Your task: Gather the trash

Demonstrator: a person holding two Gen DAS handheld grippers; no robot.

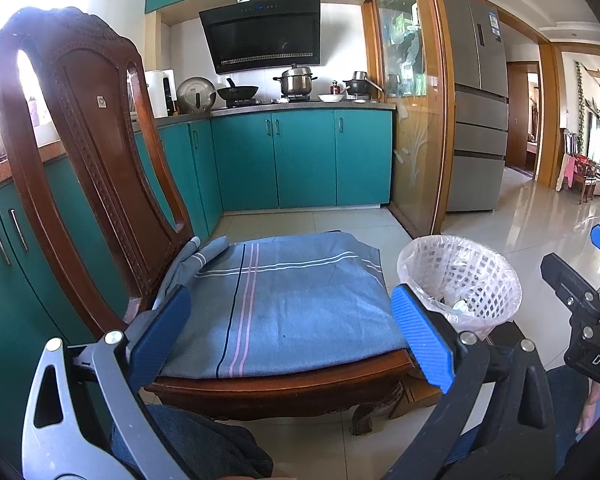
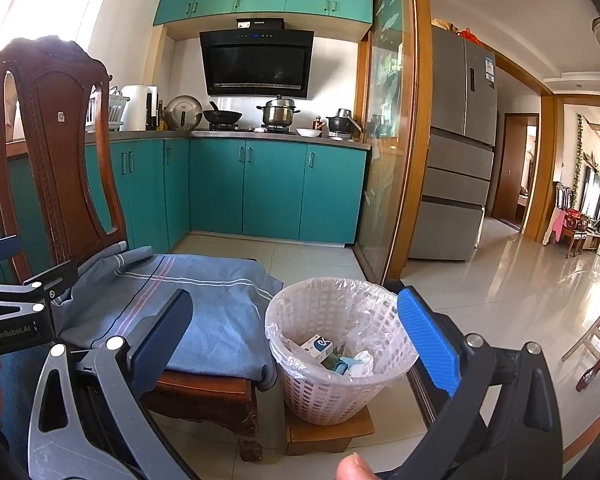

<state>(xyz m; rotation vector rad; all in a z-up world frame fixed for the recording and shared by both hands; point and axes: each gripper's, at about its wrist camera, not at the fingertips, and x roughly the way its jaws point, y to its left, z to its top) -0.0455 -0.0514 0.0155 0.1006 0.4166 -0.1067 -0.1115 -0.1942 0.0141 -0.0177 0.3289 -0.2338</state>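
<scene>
Trash [image 2: 340, 356] fills a plastic-lined white lattice basket [image 2: 332, 396].

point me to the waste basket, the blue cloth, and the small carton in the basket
waste basket [image 2: 324, 396], right wrist view, front lattice wall.
blue cloth [image 1: 300, 312], left wrist view, middle of the cloth on the chair seat.
small carton [image 2: 318, 347], right wrist view, its printed face.

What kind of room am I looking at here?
A home kitchen, most likely: a range hood hangs over a stove with pots, teal cabinets line the walls, and a fridge stands just outside.
</scene>
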